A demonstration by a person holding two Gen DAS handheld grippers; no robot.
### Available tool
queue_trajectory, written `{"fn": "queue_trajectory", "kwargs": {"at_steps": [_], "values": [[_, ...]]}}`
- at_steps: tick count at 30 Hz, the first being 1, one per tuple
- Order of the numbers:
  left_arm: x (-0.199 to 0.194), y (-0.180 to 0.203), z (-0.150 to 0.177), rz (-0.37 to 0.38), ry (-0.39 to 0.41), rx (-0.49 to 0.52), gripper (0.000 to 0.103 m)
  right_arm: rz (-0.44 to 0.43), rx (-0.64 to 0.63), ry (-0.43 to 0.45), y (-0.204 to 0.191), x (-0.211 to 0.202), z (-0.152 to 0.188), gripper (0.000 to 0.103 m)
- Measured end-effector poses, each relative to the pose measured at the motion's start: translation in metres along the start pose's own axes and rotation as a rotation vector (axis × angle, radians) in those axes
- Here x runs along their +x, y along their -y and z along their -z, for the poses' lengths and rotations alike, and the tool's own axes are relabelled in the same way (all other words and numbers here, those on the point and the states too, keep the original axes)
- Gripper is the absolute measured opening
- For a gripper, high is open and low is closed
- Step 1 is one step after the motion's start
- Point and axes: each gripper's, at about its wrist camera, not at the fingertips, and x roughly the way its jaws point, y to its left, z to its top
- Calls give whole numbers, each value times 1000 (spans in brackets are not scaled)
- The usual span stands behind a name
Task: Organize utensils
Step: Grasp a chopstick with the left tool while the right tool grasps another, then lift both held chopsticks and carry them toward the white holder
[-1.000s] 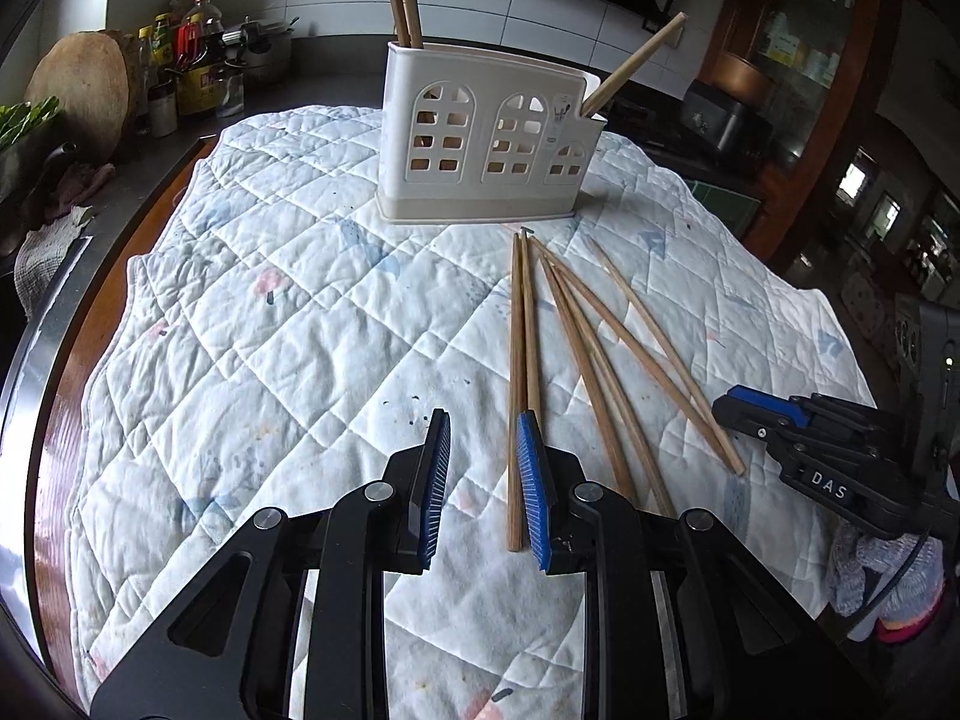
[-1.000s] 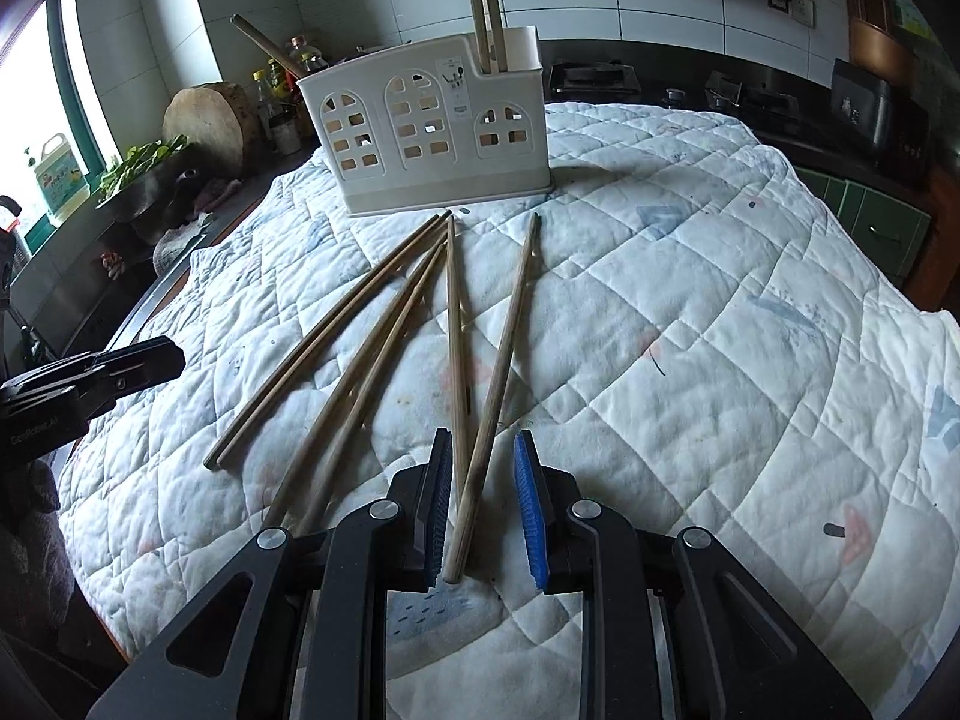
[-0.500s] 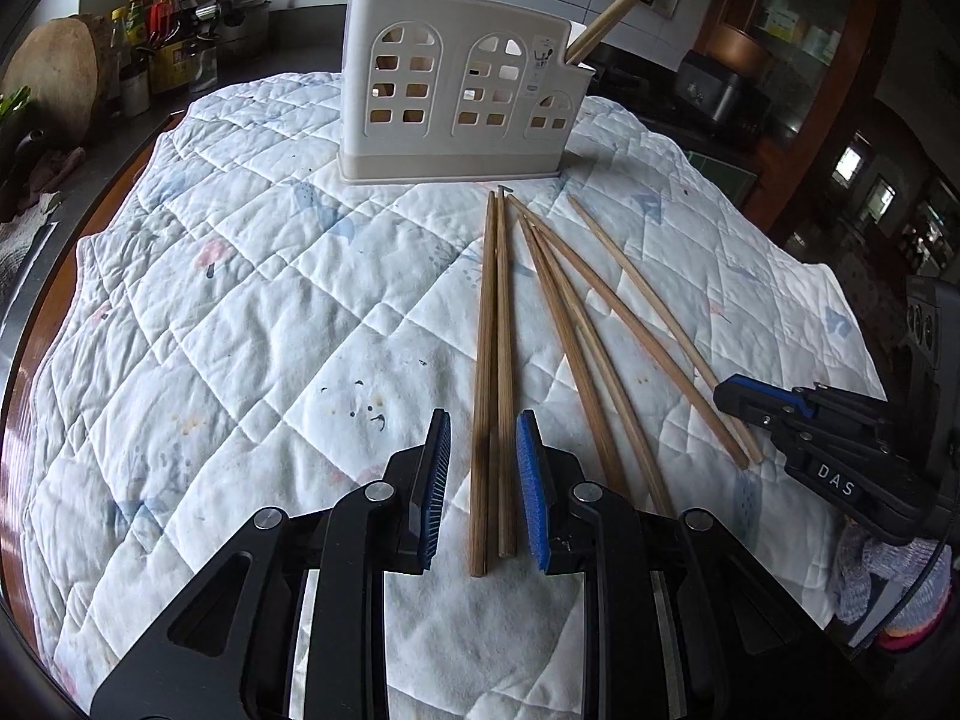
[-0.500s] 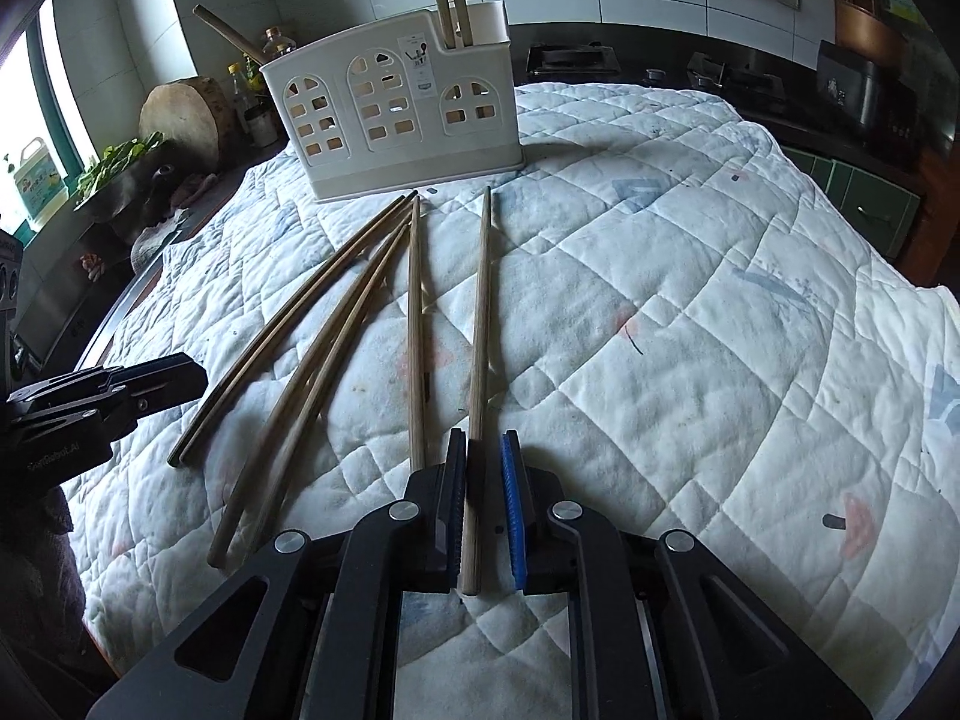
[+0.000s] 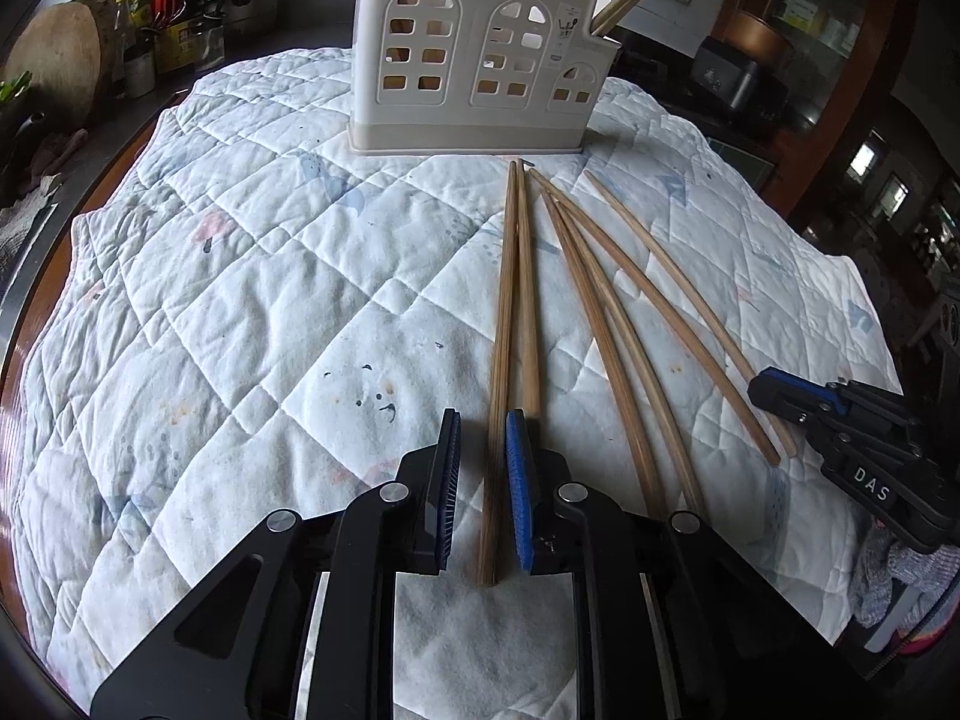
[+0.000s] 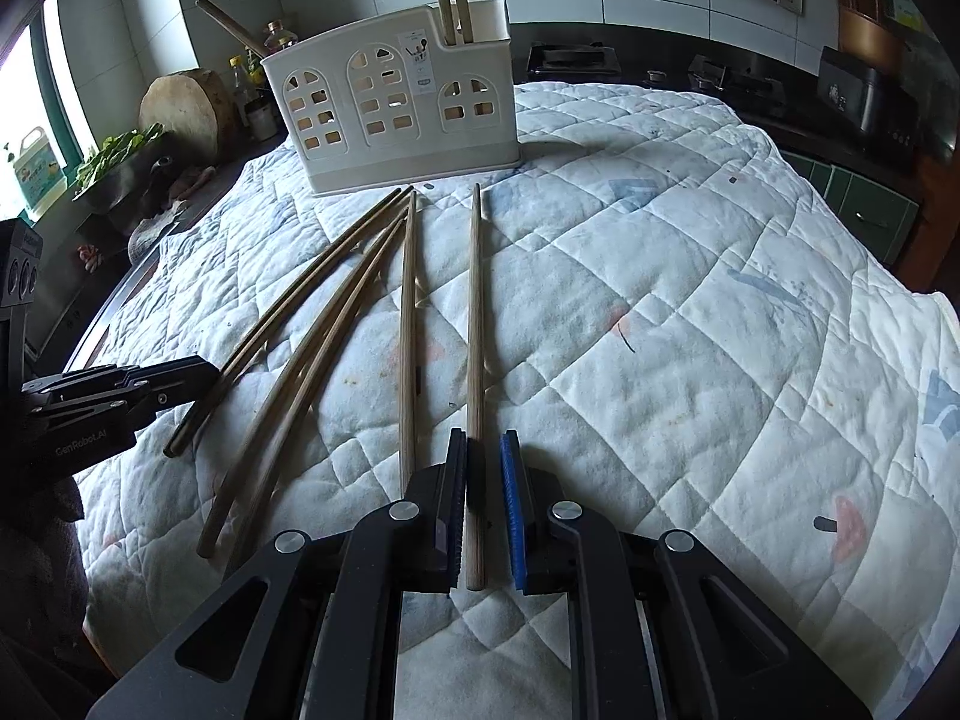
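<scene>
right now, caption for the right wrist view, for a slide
Right gripper closed on one chopstick lying on the quilt, white utensil holder behind.

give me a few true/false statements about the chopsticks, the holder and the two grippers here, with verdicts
1. The white holder already has chopsticks standing in it. True.
2. The right gripper has one chopstick between its pads. True.
3. The left gripper is over bare quilt, no chopstick between its fingers. False: a chopstick runs between them, with a gap beside the left pad.
4. The holder lies tipped on its side. False: it stands upright.
5. Loose chopsticks lie on the quilt. True.
</scene>
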Motion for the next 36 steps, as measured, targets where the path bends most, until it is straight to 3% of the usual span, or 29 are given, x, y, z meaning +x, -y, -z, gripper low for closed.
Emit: {"fn": "queue_trajectory", "kwargs": {"at_steps": [9, 11, 14, 21, 36], "values": [[3, 11, 1, -50, -13, 59, 15, 3, -8, -3, -1, 1, 2, 12], [3, 12, 0, -59, -15, 65, 10, 3, -7, -3, -1, 1, 2, 12], [1, 15, -2, -36, -26, 76, 6, 1, -5, 3, -1, -1, 2, 7], [-6, 20, -4, -25, -22, 102, 6, 1, -18, 48, -3, -19, -4, 7], [-71, 18, -40, 38, 164, 69, 5, -37, -87, 246, -17, -86, -66, 7]]}}
